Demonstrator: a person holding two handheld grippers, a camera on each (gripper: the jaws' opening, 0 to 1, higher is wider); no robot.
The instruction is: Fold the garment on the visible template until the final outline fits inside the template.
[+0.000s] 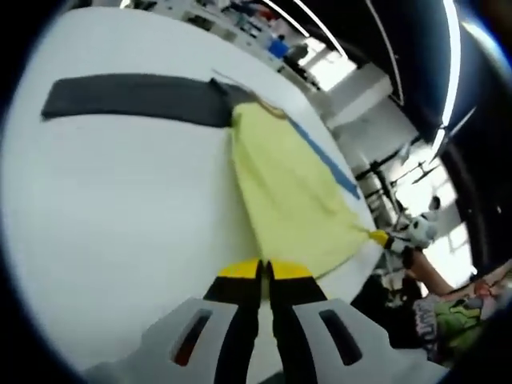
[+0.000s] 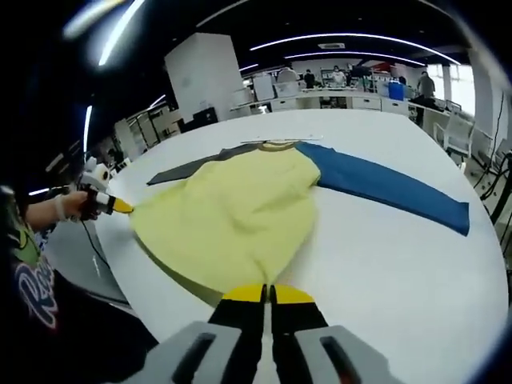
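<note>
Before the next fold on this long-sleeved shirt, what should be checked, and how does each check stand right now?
1. Left claw gripping the shirt hem: ok, jaws shut on the yellow body.
2. Right claw gripping the hem: ok, shut on it.
3. Gray sleeve flat and outstretched: ok.
4. Blue sleeve flat and outstretched: ok.
5. Whole shirt on the white table: ok.
6. Template outline visible: cannot tell.

We're in a big open lab/workshop. Beyond the white bench [image 2: 384,264]: rows of workstations [image 2: 336,92] with people standing at them, a white pillar [image 2: 204,76], and long ceiling strip lights [image 2: 352,38] overhead.
</note>
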